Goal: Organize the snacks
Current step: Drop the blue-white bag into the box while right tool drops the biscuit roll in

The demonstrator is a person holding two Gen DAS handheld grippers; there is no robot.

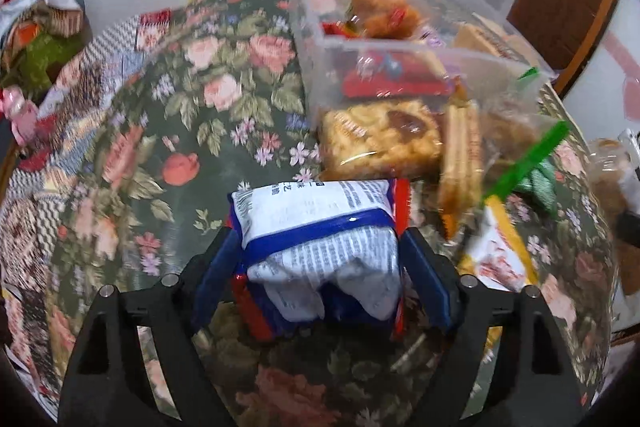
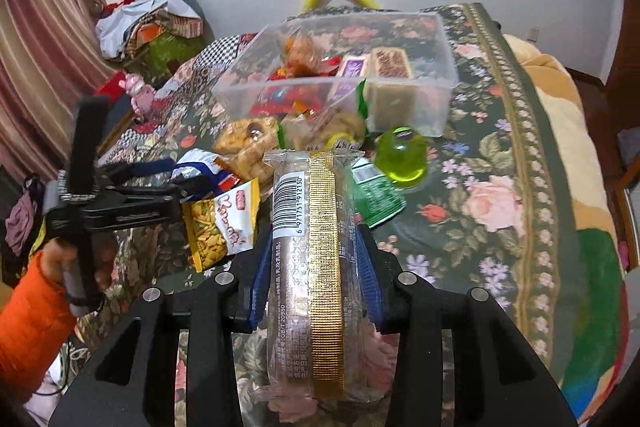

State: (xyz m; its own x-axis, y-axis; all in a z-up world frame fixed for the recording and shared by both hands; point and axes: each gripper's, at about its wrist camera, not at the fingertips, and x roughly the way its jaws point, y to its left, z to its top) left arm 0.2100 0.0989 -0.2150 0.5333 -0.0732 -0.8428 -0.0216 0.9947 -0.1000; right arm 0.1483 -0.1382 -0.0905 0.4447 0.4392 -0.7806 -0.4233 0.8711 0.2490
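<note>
Left of the clear plastic bin [image 2: 336, 75], the left gripper [image 1: 320, 259] clamps a white-and-blue snack packet [image 1: 320, 235], its print too blurred to read. Nearer than the bin, the right gripper [image 2: 312, 259] clamps a gold-banded clear pastry pack [image 2: 308, 267], barcode 6 971751 912130, long axis pointing toward the bin.

Floral cloth [image 2: 480, 187], dark green with pink roses, spread over the whole surface. On it, upper centre of the right view: clear box [image 2: 448, 75] filled with snacks. Just in front of the box: cracker packs [image 2: 244, 139], a green jelly cup [image 2: 404, 155], a green pack [image 2: 376, 195]. Left of centre: yellow pack [image 2: 222, 227], flat on the cloth. In the left view, lower right of centre: same yellow pack [image 1: 500, 255], beside a green clip [image 1: 528, 159].
</note>
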